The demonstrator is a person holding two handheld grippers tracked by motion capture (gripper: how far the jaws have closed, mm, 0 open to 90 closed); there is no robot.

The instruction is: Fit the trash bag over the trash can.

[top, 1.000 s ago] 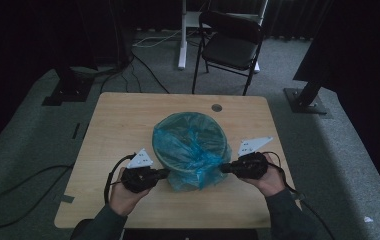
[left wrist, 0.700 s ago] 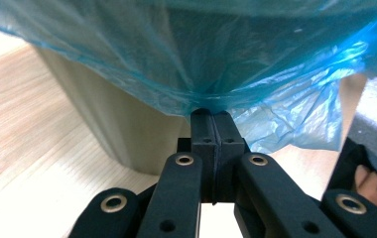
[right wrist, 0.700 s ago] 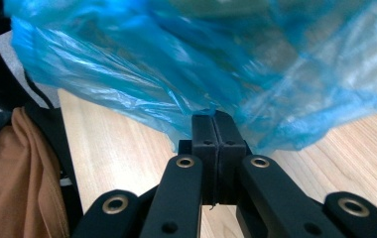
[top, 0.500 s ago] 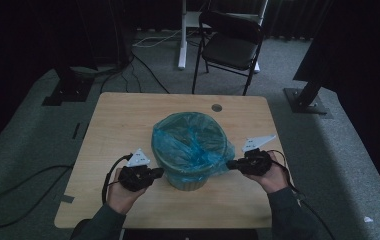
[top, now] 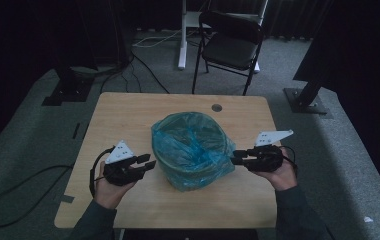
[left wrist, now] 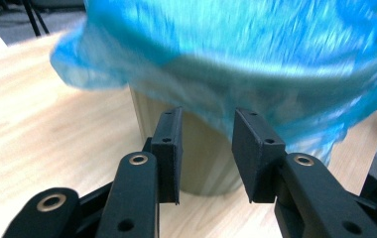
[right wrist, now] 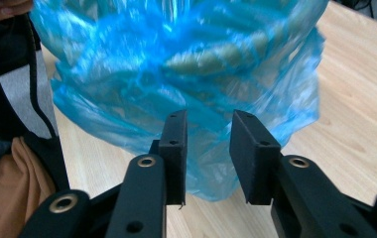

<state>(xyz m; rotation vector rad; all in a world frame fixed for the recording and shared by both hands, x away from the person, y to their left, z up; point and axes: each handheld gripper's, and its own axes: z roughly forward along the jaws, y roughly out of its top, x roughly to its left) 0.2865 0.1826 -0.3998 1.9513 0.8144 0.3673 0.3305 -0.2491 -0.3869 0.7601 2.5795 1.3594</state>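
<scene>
Fingers (left wrist: 256,153) of the left gripper (top: 145,164) and fingers (right wrist: 253,153) of the right gripper (top: 238,157) have just been opening and stand released, with nothing between them. Both grippers flank the bin (top: 190,150), 1 on each side, just beside its blue bag liner (top: 193,172). Bin position: upright at the middle of the worktop (top: 123,115).

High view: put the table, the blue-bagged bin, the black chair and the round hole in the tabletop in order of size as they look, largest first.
1. table
2. and 3. blue-bagged bin and black chair: look alike; the chair stands farther off, so unranked
4. round hole
</scene>
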